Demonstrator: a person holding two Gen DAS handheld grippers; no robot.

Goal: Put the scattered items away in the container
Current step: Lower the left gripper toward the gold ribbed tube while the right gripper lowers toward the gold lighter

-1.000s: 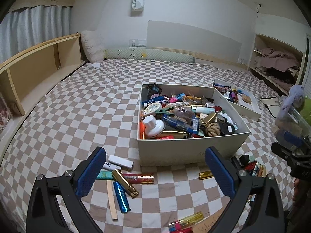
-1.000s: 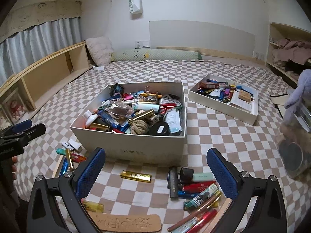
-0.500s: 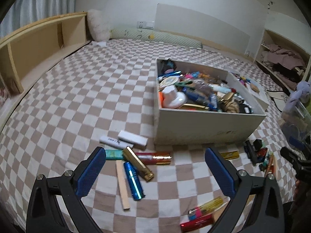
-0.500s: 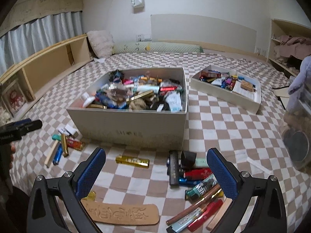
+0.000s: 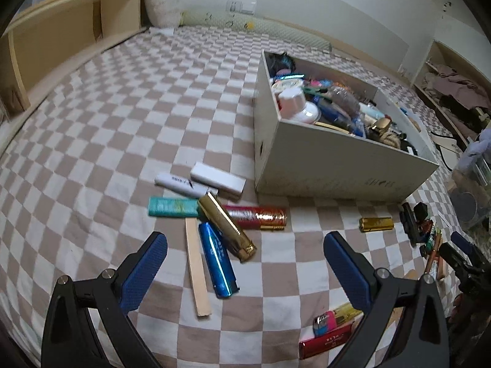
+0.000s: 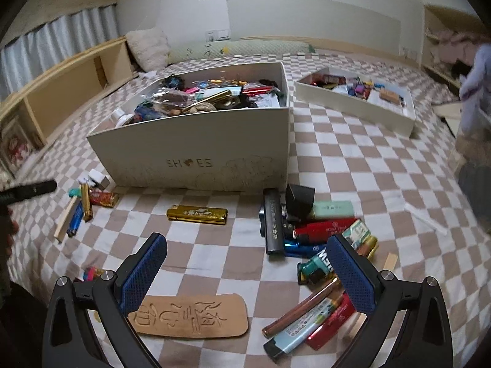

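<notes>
A white shoe box [image 5: 337, 168] [image 6: 196, 153], crammed with small items, stands on the checkered bed. In the left wrist view a pile lies just ahead of my open left gripper [image 5: 245, 263]: a gold tube [image 5: 227, 230], a blue lighter [image 5: 218, 263], a wooden stick [image 5: 196, 263], a red-gold tube [image 5: 257, 217] and a teal tube [image 5: 172, 207]. My open right gripper [image 6: 245, 263] hovers low over a gold lighter [image 6: 196, 214], a wooden tag with carved characters [image 6: 190, 316] and a heap of lighters and tubes [image 6: 307, 233]. Both grippers are empty.
A shallow white tray [image 6: 359, 101] with small things sits behind and right of the box. A wooden shelf [image 5: 61, 43] runs along the bed's left side, a pillow [image 6: 150, 49] at the head. More lighters [image 5: 331, 328] lie near the left gripper's right finger.
Both grippers have dropped lower and closer to the bed. The left one has swung toward the pile left of the box; the right one has neared the items in front of the box.
</notes>
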